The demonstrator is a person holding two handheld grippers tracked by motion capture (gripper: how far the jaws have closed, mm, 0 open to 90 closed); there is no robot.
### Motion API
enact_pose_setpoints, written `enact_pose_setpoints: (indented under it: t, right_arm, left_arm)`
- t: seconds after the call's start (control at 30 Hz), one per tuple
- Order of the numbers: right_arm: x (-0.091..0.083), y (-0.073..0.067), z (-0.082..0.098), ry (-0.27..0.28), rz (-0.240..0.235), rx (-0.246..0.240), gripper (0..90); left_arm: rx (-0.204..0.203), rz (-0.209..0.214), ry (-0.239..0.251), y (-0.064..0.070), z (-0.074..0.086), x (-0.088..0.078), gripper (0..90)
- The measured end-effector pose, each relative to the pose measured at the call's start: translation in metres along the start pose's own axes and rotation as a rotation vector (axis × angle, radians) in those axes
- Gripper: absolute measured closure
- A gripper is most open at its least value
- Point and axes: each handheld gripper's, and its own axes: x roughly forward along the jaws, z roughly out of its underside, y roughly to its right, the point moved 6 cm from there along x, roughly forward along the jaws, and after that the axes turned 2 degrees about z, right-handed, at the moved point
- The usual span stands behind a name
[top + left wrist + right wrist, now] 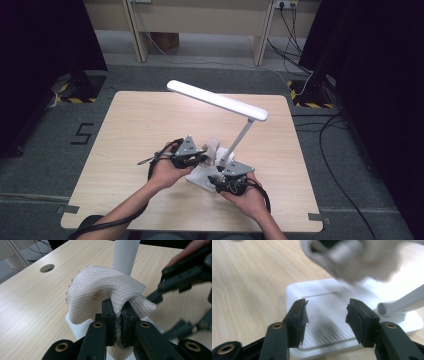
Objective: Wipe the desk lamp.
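The left gripper [117,315] pinches a white waffle-textured cloth [100,292] above the lamp base [322,292]; the right gripper [325,320] is spread, the cloth blurred beyond it.

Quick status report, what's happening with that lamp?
Left gripper shut on white cloth. Right gripper open over lamp base, holding nothing. Nothing in the way.

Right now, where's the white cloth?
The white cloth is pinched in the left hand-held gripper, just in front of the lamp's white post and above the lamp base, near the table's front middle.
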Motion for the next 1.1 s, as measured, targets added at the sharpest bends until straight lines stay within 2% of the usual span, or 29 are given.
enact_pose_setpoints:
  t: [0.2, 0.33, 0.37, 0.43, 0.5, 0.73, 0.93, 1.1]
  right_arm:
    - [-0.02, 0.004, -0.009, 0.029, 0.034, -0.04, 43.8]
    - [-0.02, 0.002, -0.017, 0.04, 0.032, -0.076, 39.8]
    - [-0.019, 0.001, -0.021, 0.04, 0.033, -0.109, 36.6]
    - [-0.018, 0.0, -0.024, 0.043, 0.031, -0.118, 35.2]
    - [-0.017, -0.001, -0.029, 0.055, 0.028, -0.153, 30.9]
    - [-0.013, 0.002, -0.029, 0.048, 0.036, -0.189, 25.5]
    - [-0.012, 0.004, -0.029, 0.054, 0.041, -0.199, 22.4]
    - [-0.01, 0.006, -0.028, 0.063, 0.048, -0.198, 19.5]
  left_arm:
    - [-0.007, 0.038, 0.01, -0.002, 0.005, -0.034, 83.1]
    - [0.026, 0.068, 0.016, 0.008, 0.002, -0.048, 83.0]
    - [0.032, 0.082, 0.023, 0.012, 0.0, -0.052, 83.0]
    - [0.033, 0.115, 0.033, 0.018, -0.002, -0.057, 83.0]
    - [0.041, 0.131, 0.036, 0.021, -0.003, -0.06, 83.0]
    - [0.042, 0.209, 0.061, 0.033, -0.01, -0.063, 82.9]
    - [0.036, 0.258, 0.085, 0.042, -0.018, -0.06, 82.9]
    - [0.054, 0.28, 0.087, 0.048, -0.022, -0.059, 82.9]
